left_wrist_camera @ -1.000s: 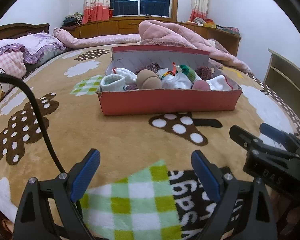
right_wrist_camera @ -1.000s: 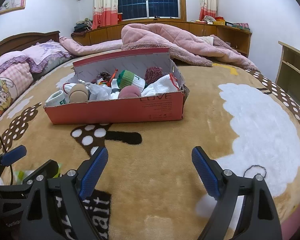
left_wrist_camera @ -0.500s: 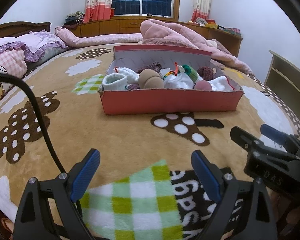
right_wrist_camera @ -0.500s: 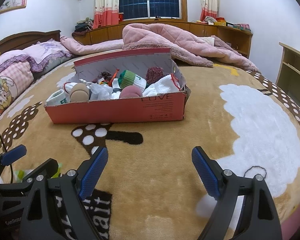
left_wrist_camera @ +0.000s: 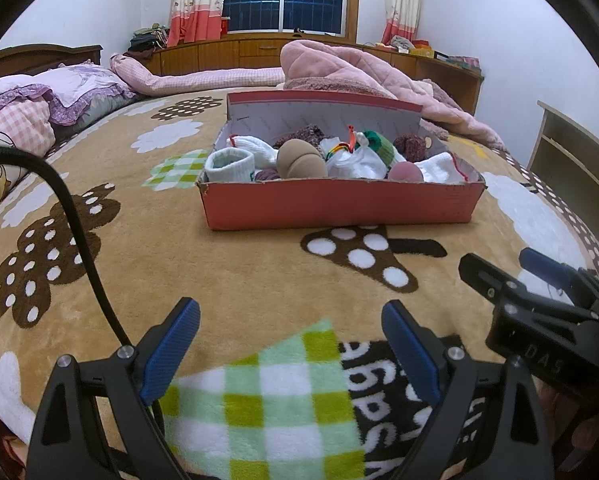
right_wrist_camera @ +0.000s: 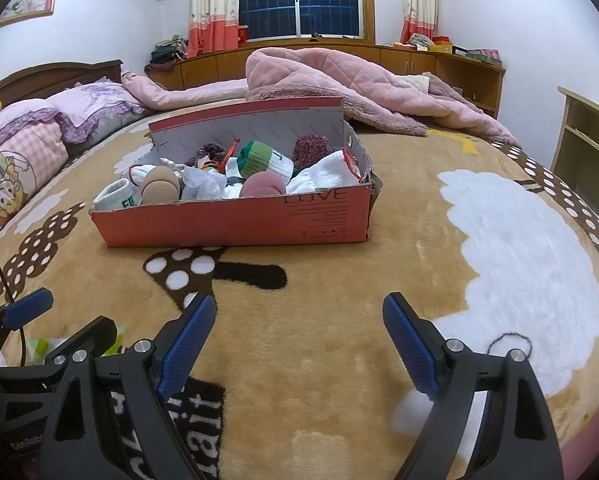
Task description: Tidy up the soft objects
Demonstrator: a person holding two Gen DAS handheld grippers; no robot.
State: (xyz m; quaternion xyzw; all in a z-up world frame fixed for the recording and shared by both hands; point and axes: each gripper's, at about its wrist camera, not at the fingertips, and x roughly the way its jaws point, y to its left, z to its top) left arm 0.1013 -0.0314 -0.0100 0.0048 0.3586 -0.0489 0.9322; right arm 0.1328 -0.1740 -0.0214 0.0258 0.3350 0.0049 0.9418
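A red cardboard box (left_wrist_camera: 339, 204) (right_wrist_camera: 235, 220) sits on the bed's brown patterned blanket, its lid flap standing up behind. It holds several rolled socks and soft balls: a white sock (left_wrist_camera: 229, 166), a tan ball (left_wrist_camera: 301, 159) (right_wrist_camera: 161, 186), a green and white roll (right_wrist_camera: 261, 160), a pink ball (right_wrist_camera: 261, 185). My left gripper (left_wrist_camera: 289, 338) hovers open and empty over the blanket, well short of the box. My right gripper (right_wrist_camera: 297, 338) is open and empty too, beside the left, also short of the box.
A pink quilt (right_wrist_camera: 339, 84) is heaped behind the box. Pillows (left_wrist_camera: 31, 120) lie at the left by the headboard. A wooden shelf unit (right_wrist_camera: 587, 136) stands off the bed's right side. A black cable (left_wrist_camera: 75, 224) crosses the left view.
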